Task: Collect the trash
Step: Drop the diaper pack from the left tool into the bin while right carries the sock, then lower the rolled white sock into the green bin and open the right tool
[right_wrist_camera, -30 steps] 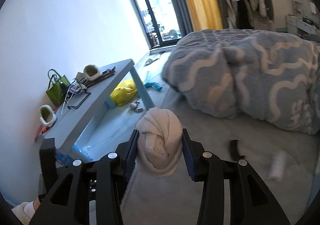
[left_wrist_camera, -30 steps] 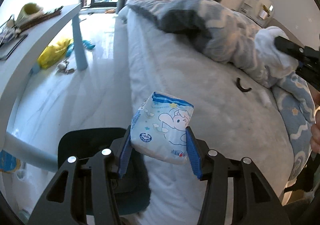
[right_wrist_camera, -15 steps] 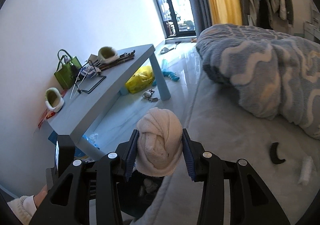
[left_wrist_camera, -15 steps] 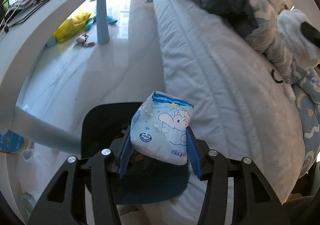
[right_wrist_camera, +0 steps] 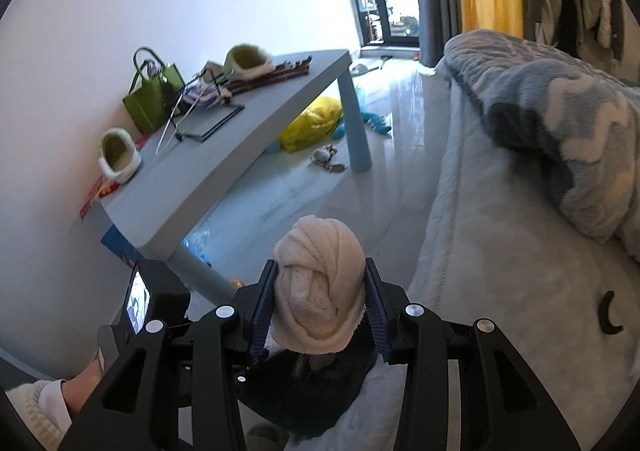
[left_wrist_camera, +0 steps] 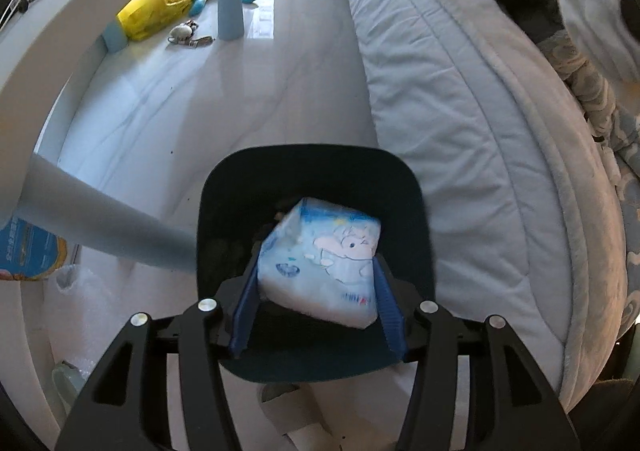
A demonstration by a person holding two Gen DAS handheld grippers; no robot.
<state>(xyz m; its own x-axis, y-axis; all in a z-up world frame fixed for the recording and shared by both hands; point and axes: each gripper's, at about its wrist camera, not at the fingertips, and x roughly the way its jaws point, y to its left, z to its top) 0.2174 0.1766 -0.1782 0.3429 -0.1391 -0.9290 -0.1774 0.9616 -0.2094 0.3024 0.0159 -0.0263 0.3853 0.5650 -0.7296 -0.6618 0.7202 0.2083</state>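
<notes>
Left wrist view looks almost straight down: the blue-and-white printed packet (left_wrist_camera: 320, 263) sits between the blue pads of the left gripper (left_wrist_camera: 316, 303), directly over the mouth of the dark bin (left_wrist_camera: 404, 187) on the floor. The jaws are opening with the packet between them; it looks blurred and tilted and seems to be slipping free, so this reads as the drop itself, held over the opening so it falls inside rather than onto the floor. Some dark contents lie in the bin already.

From the right wrist view, the right gripper (right_wrist_camera: 320, 311) is clamped on a rolled cream cloth bundle (right_wrist_camera: 320, 287), both pads pressing its sides, poised above the same bin (right_wrist_camera: 320, 399) at the mattress edge; it is probably waiting its turn. A black curved item (right_wrist_camera: 609, 315) lies on the bed (right_wrist_camera: 500, 271), likely trash left to collect.

Around them, a pale glossy floor (left_wrist_camera: 180, 99) runs between the bed and a low grey-blue table (right_wrist_camera: 240, 155) carrying a green bag (right_wrist_camera: 150, 103) and slippers. A yellow bag (right_wrist_camera: 312, 123) and small toys lie under it. A rumpled grey blanket (right_wrist_camera: 560, 99) covers the far bed.
</notes>
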